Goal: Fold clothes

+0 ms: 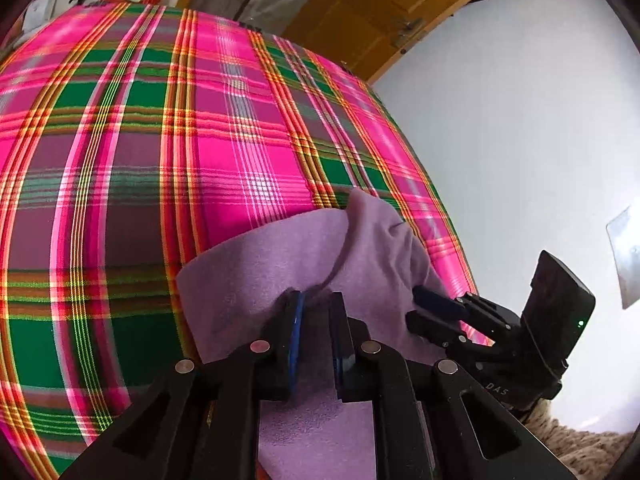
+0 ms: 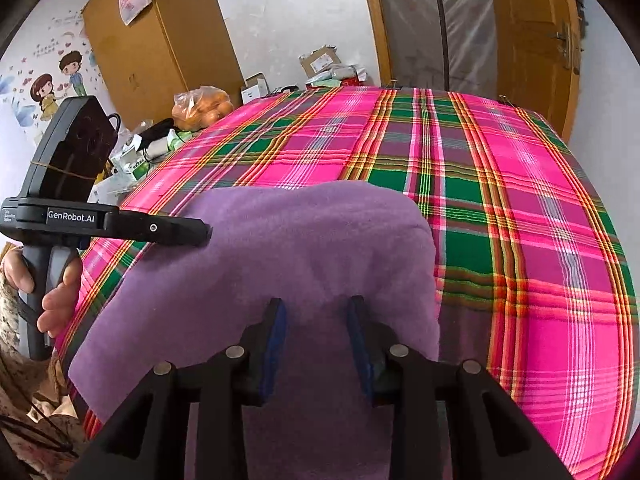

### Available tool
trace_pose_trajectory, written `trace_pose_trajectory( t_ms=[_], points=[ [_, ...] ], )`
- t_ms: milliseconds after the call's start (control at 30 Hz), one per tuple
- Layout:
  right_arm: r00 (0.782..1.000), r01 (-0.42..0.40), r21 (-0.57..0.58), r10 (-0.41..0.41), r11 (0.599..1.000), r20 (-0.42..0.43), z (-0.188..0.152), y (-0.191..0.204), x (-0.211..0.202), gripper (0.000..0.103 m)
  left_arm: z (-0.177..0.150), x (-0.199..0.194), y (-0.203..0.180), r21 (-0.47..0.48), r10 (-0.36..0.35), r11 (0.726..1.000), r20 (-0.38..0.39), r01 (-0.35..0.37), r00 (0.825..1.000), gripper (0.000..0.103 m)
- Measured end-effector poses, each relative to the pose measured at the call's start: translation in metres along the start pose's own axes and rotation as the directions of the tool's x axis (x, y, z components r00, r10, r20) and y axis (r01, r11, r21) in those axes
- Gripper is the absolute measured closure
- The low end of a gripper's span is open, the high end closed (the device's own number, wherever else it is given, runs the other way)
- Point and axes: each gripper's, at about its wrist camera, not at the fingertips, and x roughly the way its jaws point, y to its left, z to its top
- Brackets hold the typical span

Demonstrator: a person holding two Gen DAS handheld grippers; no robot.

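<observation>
Left wrist view is being filled at its lower middle by a purple fleece garment [image 1: 280, 256], which is lying on a pink and green plaid bedcover [image 1: 140, 140] near the bed's edge, with a fold ridge standing up at its far corner. The left gripper [image 1: 316, 304] is being seen with its fingers drawn near together around a raised pleat of the fleece, though whether the pads are pressing on it cannot be told. The right gripper [image 1: 416, 304] is being shown beside it, its tips at the garment's edge. From the right wrist, the right gripper [image 2: 316, 308] is being held spread over the fleece [image 2: 280, 240], nothing being pinched. The garment's near part is being hidden behind the gripper bodies. A hand [image 2: 52, 292] is being seen on the other handle, and blurred clutter [image 2: 160, 136] is lying beyond the bed.
</observation>
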Motion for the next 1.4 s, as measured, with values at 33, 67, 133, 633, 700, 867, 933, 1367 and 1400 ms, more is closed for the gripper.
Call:
trace_pose_trajectory(
  t_ms=[33, 67, 133, 633, 700, 867, 933, 1367, 1400],
  points=[
    [1.000, -0.004, 0.007, 0.004, 1.000, -0.007, 0.001, -0.001, -0.003, 0.070, 0.000, 0.000, -0.001, 0.000, 0.004, 1.000, 0.001, -0.004, 1.000, 0.090],
    [1.000, -0.002, 0.013, 0.002, 1.000, -0.002, 0.001, 0.000, -0.007, 0.071, 0.000, -0.001, -0.002, -0.005, 0.010, 1.000, 0.001, -0.010, 1.000, 0.090],
    [1.000, -0.010, 0.019, 0.009, 1.000, 0.025, -0.003, 0.001, -0.020, 0.071, -0.001, -0.005, -0.006, -0.008, 0.021, 1.000, 0.003, -0.021, 1.000, 0.090],
    [0.998, -0.040, 0.066, 0.037, 0.997, 0.050, -0.025, -0.003, -0.035, 0.071, -0.043, -0.035, -0.017, 0.068, 0.087, 0.994, 0.025, -0.088, 0.996, 0.088],
    [0.996, -0.070, 0.066, 0.066, 0.995, 0.059, -0.029, -0.002, -0.041, 0.071, -0.044, -0.038, -0.021, 0.076, 0.078, 0.994, 0.021, -0.079, 0.997, 0.088],
    [0.994, -0.099, 0.091, 0.094, 0.991, 0.053, -0.051, 0.000, -0.035, 0.070, -0.062, -0.030, -0.032, 0.151, 0.062, 0.987, -0.019, -0.059, 0.998, 0.088],
    [0.994, -0.090, 0.088, 0.084, 0.992, 0.068, -0.053, 0.001, -0.035, 0.070, -0.064, -0.029, -0.030, 0.151, 0.052, 0.987, -0.001, -0.051, 0.999, 0.088],
    [0.995, -0.093, 0.205, 0.086, 0.974, 0.045, -0.033, -0.052, -0.049, 0.057, -0.049, -0.045, -0.001, 0.009, -0.007, 1.000, -0.001, 0.007, 1.000, 0.079],
    [0.995, -0.099, 0.224, 0.093, 0.969, 0.036, -0.033, -0.058, -0.047, 0.053, -0.047, -0.045, 0.002, 0.000, -0.007, 1.000, -0.003, 0.007, 1.000, 0.077]
  ],
)
